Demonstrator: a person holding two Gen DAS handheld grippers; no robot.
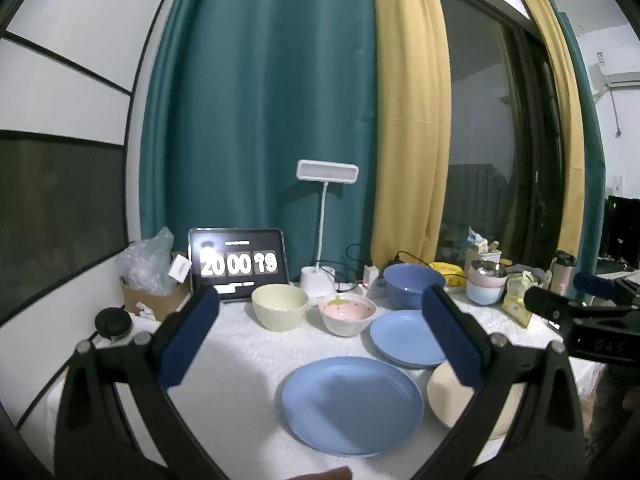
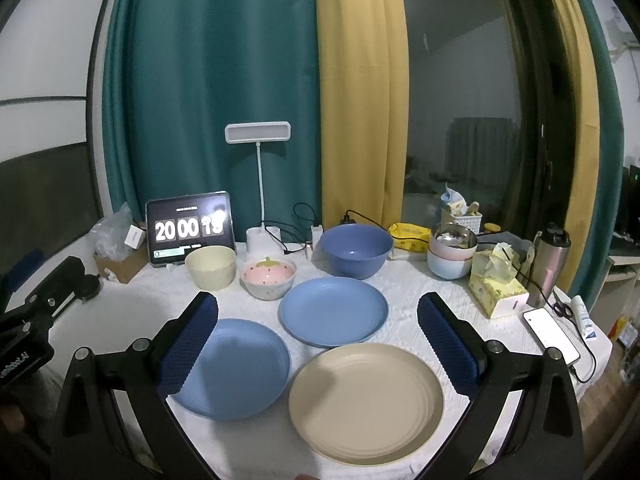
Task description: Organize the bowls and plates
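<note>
Three plates lie on the white table: a near blue plate, a far blue plate and a beige plate. Behind them stand a cream bowl, a pink strawberry bowl and a large blue bowl. My left gripper hovers open above the near blue plate, holding nothing. My right gripper hovers open over the plates, also holding nothing; part of it shows at the right in the left wrist view.
A tablet clock, a white desk lamp with cables, a cardboard box, stacked pastel bowls, a tissue box, a steel flask and a phone line the table's back and right edge.
</note>
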